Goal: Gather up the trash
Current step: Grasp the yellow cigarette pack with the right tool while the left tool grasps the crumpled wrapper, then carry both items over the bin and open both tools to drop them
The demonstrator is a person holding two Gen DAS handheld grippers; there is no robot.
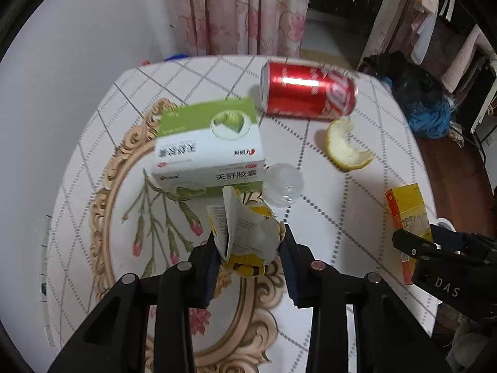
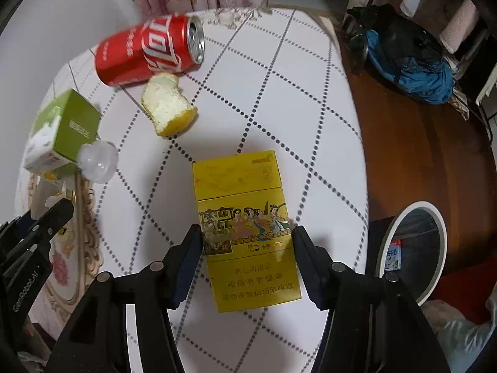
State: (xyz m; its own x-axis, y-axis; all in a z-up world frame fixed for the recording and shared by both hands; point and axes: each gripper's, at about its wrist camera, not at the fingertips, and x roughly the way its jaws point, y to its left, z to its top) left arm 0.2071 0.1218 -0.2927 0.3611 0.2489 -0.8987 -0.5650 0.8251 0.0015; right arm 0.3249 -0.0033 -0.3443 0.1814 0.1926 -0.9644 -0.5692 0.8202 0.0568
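In the right wrist view the yellow cigarette pack [image 2: 245, 233] sits at lower centre of the frame with its long axis running top to bottom, lid end toward the upper edge, and the right gripper [image 2: 247, 234] has a pad on each of its long sides, clenched on it above the checked tablecloth [image 2: 295, 99]. In the left wrist view the left gripper [image 1: 248, 239] at lower centre grasps a crumpled white and yellow wrapper [image 1: 245, 227], whose lower part is hidden between the pads, so its shape is hard to make out. Above it lies a green and white medicine box [image 1: 208, 146], long axis across the frame, with a clear plastic cap [image 1: 284, 185] touching its right end. A red soda can [image 1: 307, 93] lies on its side in the upper centre, long axis left to right and blurred, and a curled lemon peel [image 1: 348, 146] lies just below its right end. At the lower right of the right wrist view a white-rimmed bin [image 2: 413, 248] is partly cut off by the gripper
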